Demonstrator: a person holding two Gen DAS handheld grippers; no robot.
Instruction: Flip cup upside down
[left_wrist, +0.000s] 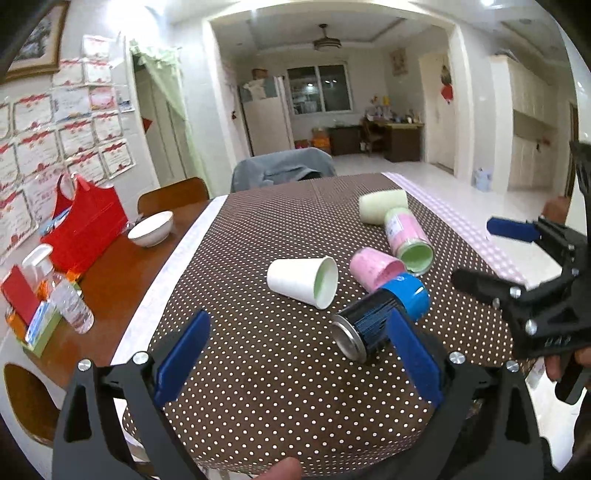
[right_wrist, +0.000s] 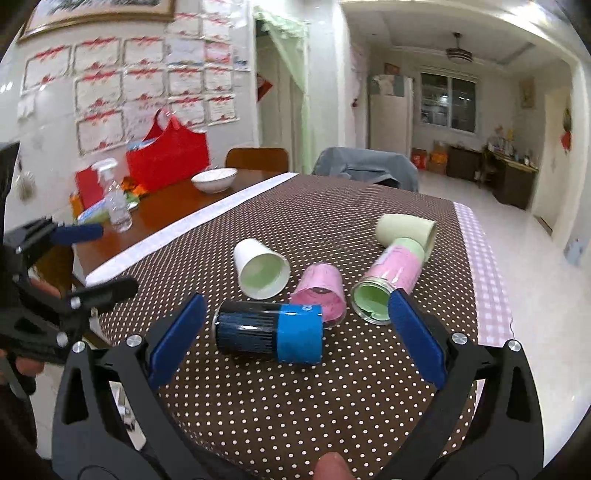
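Though tipped sideways, white cup (left_wrist: 303, 281) w/ green interior.

Five cups are seen on their sides, clustered on the bench. White cup (left_wrist: 303, 282), green inside, mouth toward the pink cup (left_wrist: 375, 271). Black cup (left_wrist: 376, 325) with a blue band lies nearest, touching the pink one. A pink-sleeved, green-lined cup (left_wrist: 408, 240) is butted against a pale green cup (left_wrist: 382, 206).

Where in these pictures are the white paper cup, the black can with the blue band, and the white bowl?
white paper cup (left_wrist: 295, 281), left wrist view, on its outer side wall.
black can with the blue band (right_wrist: 297, 334), right wrist view, on the blue band.
white bowl (right_wrist: 214, 180), right wrist view, on its outer wall.
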